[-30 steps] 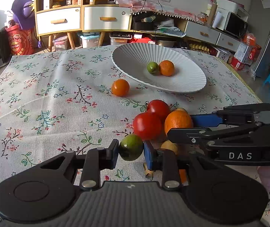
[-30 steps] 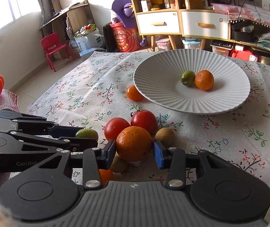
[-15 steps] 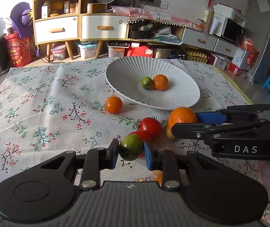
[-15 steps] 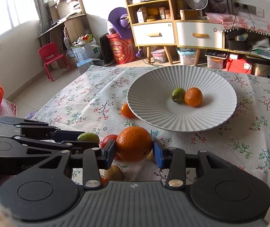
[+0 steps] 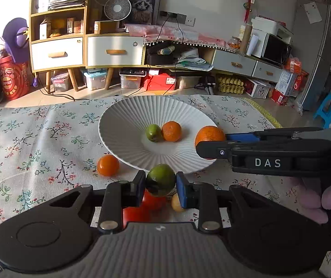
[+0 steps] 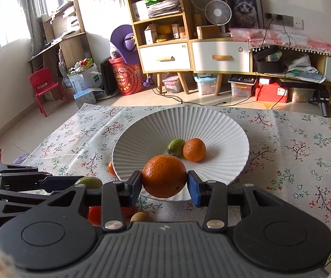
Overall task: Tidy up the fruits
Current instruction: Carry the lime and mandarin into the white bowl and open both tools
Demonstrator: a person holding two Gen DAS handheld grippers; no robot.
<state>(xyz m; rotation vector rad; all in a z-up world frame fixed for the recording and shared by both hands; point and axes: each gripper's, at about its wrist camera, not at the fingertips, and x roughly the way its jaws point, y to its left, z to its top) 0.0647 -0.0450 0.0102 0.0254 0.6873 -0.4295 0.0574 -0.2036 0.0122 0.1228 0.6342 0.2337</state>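
The left gripper [image 5: 160, 183] pinches a lime [image 5: 160, 180] tight; the right gripper [image 6: 164, 183] clamps an orange [image 6: 164, 176], both above the plate [image 6: 223, 129] rim.

I count one white plate [image 5: 119, 125]. Oranges come to three: one in my right claw [image 6: 164, 179], one on the plate [image 5: 171, 131], one on the cloth [image 5: 108, 165]. Limes, two: one in my left claw [image 5: 160, 183], one on the plate [image 5: 153, 133]. One tomato [image 5: 140, 210] and one small yellow fruit [image 5: 176, 204] show partly below.
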